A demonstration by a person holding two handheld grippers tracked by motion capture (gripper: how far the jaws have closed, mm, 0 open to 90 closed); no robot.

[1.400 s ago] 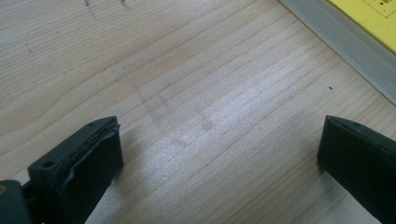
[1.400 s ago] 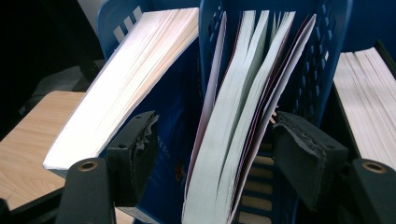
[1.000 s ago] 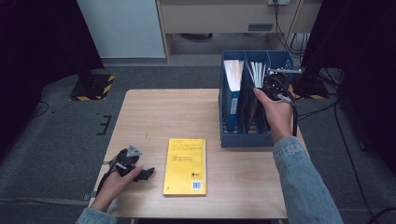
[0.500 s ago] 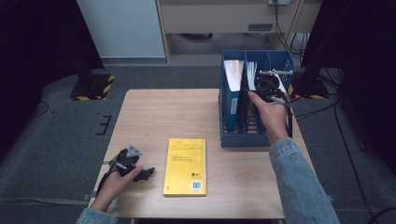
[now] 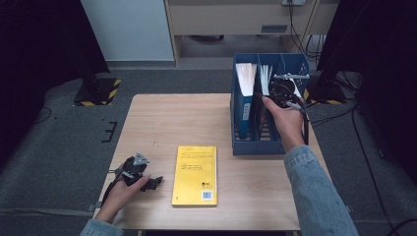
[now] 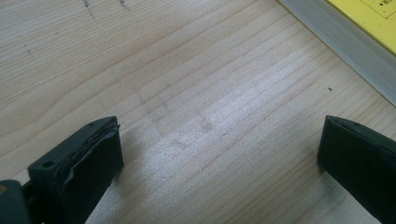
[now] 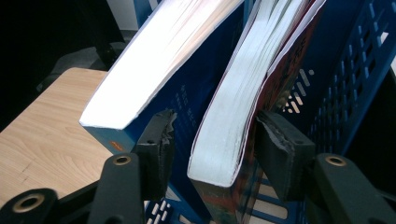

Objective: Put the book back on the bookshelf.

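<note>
Right tool [image 7: 212,140]: jaws straddle the red-covered book [image 7: 233,112] in the blue file rack [image 5: 295,142]; they have just been closing, right pad touching, left pad apart, likely to lift it.
Left tool [image 6: 219,154]: released, empty, resting on the counter [image 5: 162,123].
Yellow book [image 5: 195,174]: flat, just beside.

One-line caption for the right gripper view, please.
Right gripper straddles a red-covered book standing in the blue file rack, beside a blue-covered book.
</note>
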